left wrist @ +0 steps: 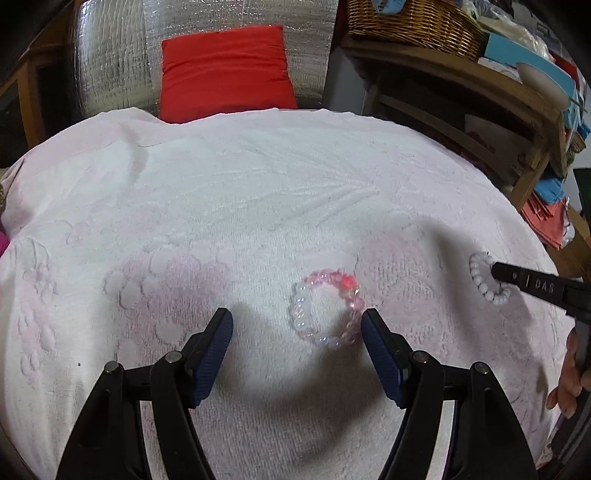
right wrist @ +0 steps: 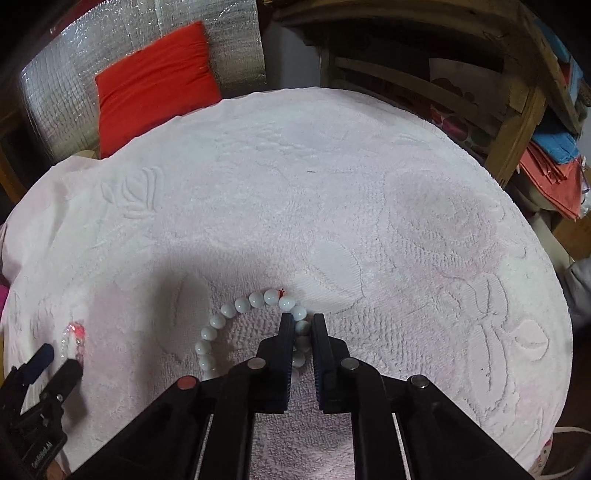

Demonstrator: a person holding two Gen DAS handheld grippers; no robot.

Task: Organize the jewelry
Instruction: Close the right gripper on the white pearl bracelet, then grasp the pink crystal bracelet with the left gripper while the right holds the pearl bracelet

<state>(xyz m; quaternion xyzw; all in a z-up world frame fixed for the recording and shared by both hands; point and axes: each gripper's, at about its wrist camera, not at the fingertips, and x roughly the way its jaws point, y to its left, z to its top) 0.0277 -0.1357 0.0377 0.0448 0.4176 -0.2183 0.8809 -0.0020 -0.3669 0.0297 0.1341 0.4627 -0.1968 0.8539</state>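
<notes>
A pink translucent bead bracelet (left wrist: 327, 308) lies flat on the pale pink towel (left wrist: 240, 184), just ahead of my open left gripper (left wrist: 297, 319) and close to its right finger. A white bead bracelet (right wrist: 236, 325) lies further right. My right gripper (right wrist: 303, 321) is closed on the right side of the white bracelet, with beads between its fingers. In the left wrist view the white bracelet (left wrist: 484, 277) and the right gripper's finger (left wrist: 532, 282) show at the right. In the right wrist view the pink bracelet (right wrist: 74, 338) and the left gripper (right wrist: 55, 365) show at the far left.
A red cushion (left wrist: 225, 70) leans against a silver foil sheet (left wrist: 110, 62) beyond the towel's far edge. A wooden shelf (left wrist: 461, 92) with a wicker basket (left wrist: 413, 22) and folded cloths stands at the right.
</notes>
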